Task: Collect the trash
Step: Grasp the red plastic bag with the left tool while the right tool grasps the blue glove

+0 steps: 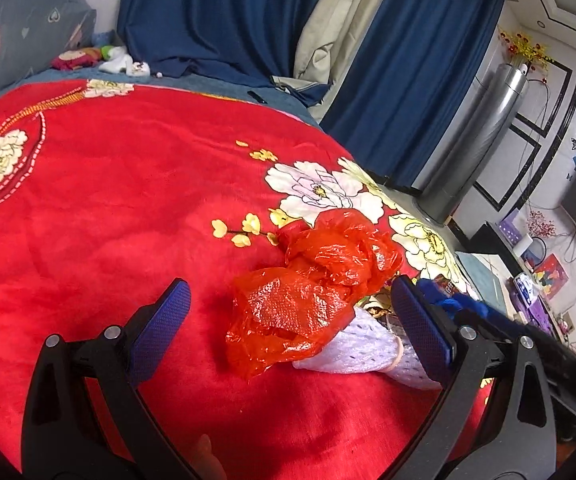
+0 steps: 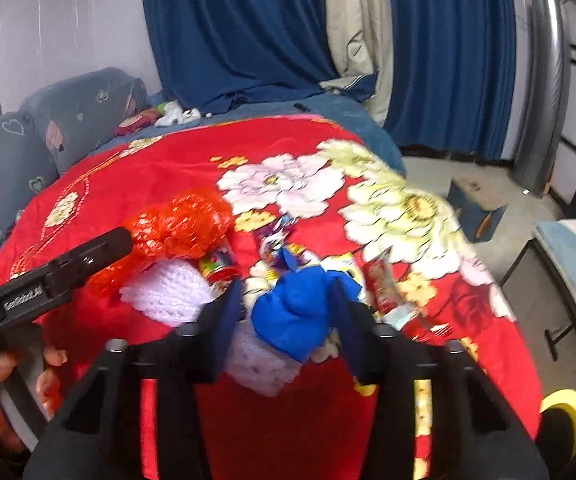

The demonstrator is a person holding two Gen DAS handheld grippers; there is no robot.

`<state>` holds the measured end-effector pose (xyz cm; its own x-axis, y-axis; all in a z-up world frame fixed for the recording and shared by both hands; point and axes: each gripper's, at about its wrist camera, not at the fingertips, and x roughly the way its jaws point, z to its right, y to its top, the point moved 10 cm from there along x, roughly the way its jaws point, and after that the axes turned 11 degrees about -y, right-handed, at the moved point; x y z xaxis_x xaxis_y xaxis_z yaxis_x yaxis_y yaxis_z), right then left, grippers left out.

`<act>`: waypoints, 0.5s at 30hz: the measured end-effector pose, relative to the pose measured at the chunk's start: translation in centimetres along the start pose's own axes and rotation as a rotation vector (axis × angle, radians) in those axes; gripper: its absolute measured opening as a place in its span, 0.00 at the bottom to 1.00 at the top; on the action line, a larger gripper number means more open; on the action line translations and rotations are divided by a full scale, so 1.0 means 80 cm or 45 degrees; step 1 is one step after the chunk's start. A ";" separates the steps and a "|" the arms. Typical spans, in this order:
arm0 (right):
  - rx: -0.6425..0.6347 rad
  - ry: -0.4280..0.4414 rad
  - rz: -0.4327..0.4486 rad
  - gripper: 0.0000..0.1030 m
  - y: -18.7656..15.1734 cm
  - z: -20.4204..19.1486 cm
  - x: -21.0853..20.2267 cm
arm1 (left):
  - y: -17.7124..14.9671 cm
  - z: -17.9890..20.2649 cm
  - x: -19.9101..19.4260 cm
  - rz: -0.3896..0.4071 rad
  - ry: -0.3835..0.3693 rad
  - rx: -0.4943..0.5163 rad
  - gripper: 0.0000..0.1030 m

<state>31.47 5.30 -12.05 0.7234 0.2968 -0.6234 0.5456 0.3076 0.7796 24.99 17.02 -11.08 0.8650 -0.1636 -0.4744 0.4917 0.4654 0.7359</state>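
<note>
Spread over the bed and filling most of both views: a red plush blanket with large white and yellow flowers [image 1: 99,208]. Behind it, across the top of each frame, dark blue curtains [image 1: 215,16].

Heaped at lower centre-right of the left wrist view, the trash: a crumpled red translucent plastic bag [image 1: 312,300] lying partly over a white foam mesh sleeve [image 1: 360,344]. In the right wrist view, just right of that pair, a bunched blue cloth-like piece [image 2: 300,316], with small printed snack wrappers [image 2: 384,284] scattered beside it, blurred.

Likely trouble from here:
- Slippery film sliding out of a shallow pinch on the bag, leaving it half lifted.
- Plush blanket caught along with the trash if the pads press down too deep.
- Foam sleeve dragged off the bed edge at lower right, since it sits under the bag.
- Clash of the two tools, both working the same small pile.

Left gripper [image 1: 292,328]: fingers [image 1: 159,332] spread wide, straddling bag and sleeve, right pad touching or just beside the sleeve, nothing held.

Right gripper [image 2: 288,312]: fingers [image 2: 229,312] drawn in against both sides of the blue piece, seemingly pinching it; motion blur, so firmness of hold hard to judge.
</note>
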 end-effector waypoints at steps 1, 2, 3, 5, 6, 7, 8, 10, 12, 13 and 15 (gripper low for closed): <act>0.009 0.012 -0.012 0.20 -0.003 -0.001 0.001 | 0.000 -0.001 0.001 -0.004 -0.003 -0.005 0.87; 0.015 0.014 -0.015 0.15 -0.006 0.000 0.000 | -0.001 -0.002 0.002 -0.007 -0.004 -0.010 0.83; 0.017 0.015 -0.008 0.12 -0.008 0.001 -0.003 | -0.001 -0.002 0.004 -0.011 -0.009 -0.015 0.81; 0.027 0.032 -0.001 0.10 -0.012 0.001 -0.009 | -0.003 -0.003 0.005 -0.017 -0.015 -0.020 0.76; 0.035 0.037 0.000 0.10 -0.014 0.001 -0.011 | -0.003 -0.002 0.006 -0.020 -0.019 -0.021 0.72; 0.046 0.047 0.001 0.09 -0.016 0.002 -0.014 | -0.004 -0.002 0.007 -0.023 -0.021 -0.022 0.69; 0.057 0.058 0.002 0.09 -0.018 0.002 -0.018 | -0.004 -0.002 0.008 -0.027 -0.025 -0.023 0.62; 0.067 0.074 0.007 0.09 -0.020 0.001 -0.026 | -0.006 -0.001 0.008 -0.033 -0.032 -0.023 0.52; 0.075 0.091 0.012 0.08 -0.024 0.000 -0.034 | -0.007 0.002 0.007 -0.033 -0.039 -0.018 0.37; 0.080 0.104 0.007 0.08 -0.027 -0.001 -0.037 | -0.008 0.003 0.007 -0.035 -0.043 -0.014 0.33; 0.084 0.117 0.003 0.08 -0.034 -0.003 -0.044 | -0.010 0.005 0.006 -0.042 -0.055 -0.010 0.22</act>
<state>27.32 3.66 -11.96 0.6844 0.3797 -0.6224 0.5729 0.2480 0.7812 25.10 16.20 -11.69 0.8518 -0.2167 -0.4770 0.5196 0.4658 0.7163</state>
